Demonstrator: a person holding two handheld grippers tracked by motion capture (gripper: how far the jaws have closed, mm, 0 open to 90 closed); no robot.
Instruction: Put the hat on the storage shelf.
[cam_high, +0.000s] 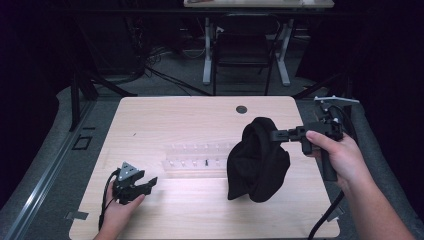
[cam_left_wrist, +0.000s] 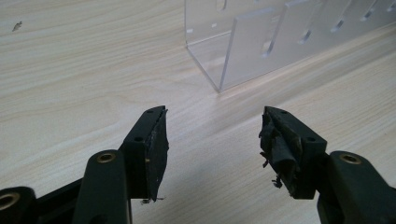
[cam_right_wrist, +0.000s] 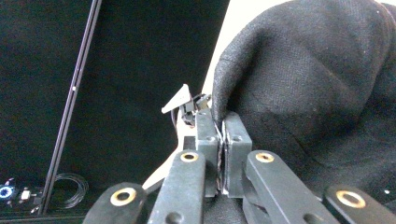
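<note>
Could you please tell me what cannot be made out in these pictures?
- Cloth, high view: it is bunched, so its shape and kind stay hidden.
- Clear rack, left gripper view: cut off by the top edge.
- Rack slots, high view: a dark speck, too small to tell.
- Right gripper: pads hidden by cloth.

Pale wooden table (cam_high: 150, 120), grey floor (cam_high: 175, 75), dark chair (cam_high: 242, 50), dim room

The high view looks forward and down over the whole surface (cam_high: 200, 115), while the left gripper view skims it closely toward the clear rack (cam_left_wrist: 280, 42) at 1 o'clock, which both share, and the right gripper view presses against the black cloth (cam_right_wrist: 317, 93).
</note>
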